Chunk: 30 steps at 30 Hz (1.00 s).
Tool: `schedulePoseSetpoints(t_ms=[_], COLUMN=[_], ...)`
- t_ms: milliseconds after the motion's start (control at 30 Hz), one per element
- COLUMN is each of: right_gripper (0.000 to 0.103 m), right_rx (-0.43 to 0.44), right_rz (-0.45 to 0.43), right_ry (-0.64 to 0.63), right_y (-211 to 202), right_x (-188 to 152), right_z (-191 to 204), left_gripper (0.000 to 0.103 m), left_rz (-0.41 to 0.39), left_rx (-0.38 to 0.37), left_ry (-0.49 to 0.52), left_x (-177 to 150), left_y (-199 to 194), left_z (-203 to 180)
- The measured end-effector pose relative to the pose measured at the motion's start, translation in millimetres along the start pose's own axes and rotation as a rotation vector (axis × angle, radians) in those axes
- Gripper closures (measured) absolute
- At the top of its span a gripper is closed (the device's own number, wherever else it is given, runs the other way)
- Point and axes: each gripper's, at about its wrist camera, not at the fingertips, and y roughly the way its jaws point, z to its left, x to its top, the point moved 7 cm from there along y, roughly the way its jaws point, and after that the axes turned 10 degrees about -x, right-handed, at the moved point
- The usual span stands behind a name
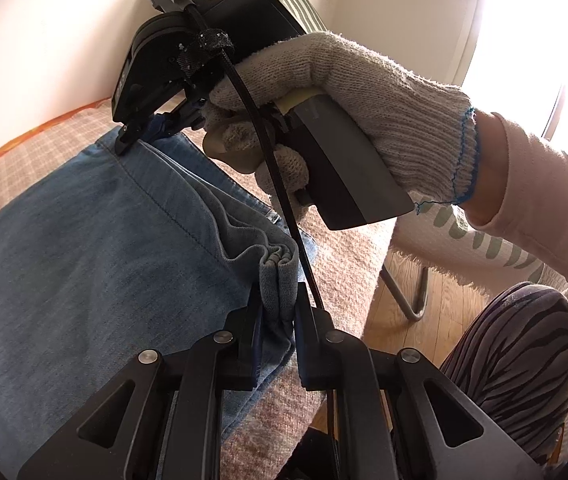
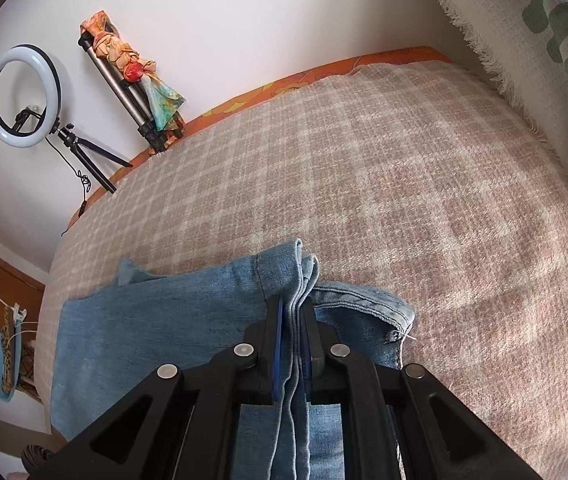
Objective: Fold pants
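Light blue denim pants [image 1: 96, 232] lie spread on a checked beige blanket [image 1: 24, 160]. My left gripper [image 1: 278, 312] is shut on a bunched fold of the pants at their near edge. My right gripper [image 1: 140, 130], held by a gloved hand [image 1: 343, 92], is shut on the far edge of the pants. In the right wrist view the right gripper [image 2: 293, 316] pinches several layers of denim [image 2: 164, 320], with a hem [image 2: 367, 304] lying to its right on the blanket [image 2: 363, 160].
A ring light on a tripod [image 2: 24, 96] and a second tripod with a scarf [image 2: 132, 80] stand by the wall. A green-striped fringed throw [image 2: 523, 32] borders the blanket. A wooden floor and a metal leg [image 1: 415, 292] show beside my knee [image 1: 523, 352].
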Motion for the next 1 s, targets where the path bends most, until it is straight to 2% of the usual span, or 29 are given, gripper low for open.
schedulePoseSetpoints(t_ms=[33, 100, 167, 233, 267, 367, 433, 500, 767, 833, 1000], right_gripper=[0.097, 0.089, 0.086, 0.074, 0.062, 0.060, 0.055, 0.044, 0.043, 0.043, 0.044], right_rx=[-0.008, -0.026, -0.046, -0.060, -0.063, -0.074, -0.084, -0.081, -0.026, -0.002, 0.059], right_rz=[0.000, -0.007, -0.021, -0.030, -0.040, -0.087, -0.119, -0.155, -0.238, -0.249, -0.262], right_ry=[-0.005, -0.012, -0.024, -0.021, -0.015, -0.033, -0.046, -0.048, -0.141, -0.163, -0.236], right_y=[1, -1, -5, -10, -14, -31, -43, -55, -84, -86, -76], right_x=[2, 3, 5, 7, 8, 10, 10, 10, -6, -11, -28], right_z=[2, 2, 2, 2, 2, 8, 12, 19, 75, 93, 145], left_gripper=[0.091, 0.089, 0.089, 0.082, 0.080, 0.077, 0.077, 0.077, 0.077, 0.072, 0.070], left_rz=[0.004, 0.011, 0.021, 0.022, 0.021, 0.006, -0.008, -0.019, -0.079, -0.109, -0.149], left_rx=[0.001, 0.004, 0.012, 0.024, 0.031, 0.049, 0.062, 0.084, 0.213, 0.249, 0.396], left_ry=[0.002, 0.002, 0.007, 0.010, 0.006, -0.024, -0.044, -0.052, -0.144, -0.179, -0.242], left_x=[0, 0, -3, -5, -7, -11, -13, -18, -52, -61, -90], left_y=[-1, -2, -5, -12, -16, -34, -48, -64, -137, -161, -209], left_z=[-1, -3, -7, -8, -8, -2, 4, 8, 38, 49, 81])
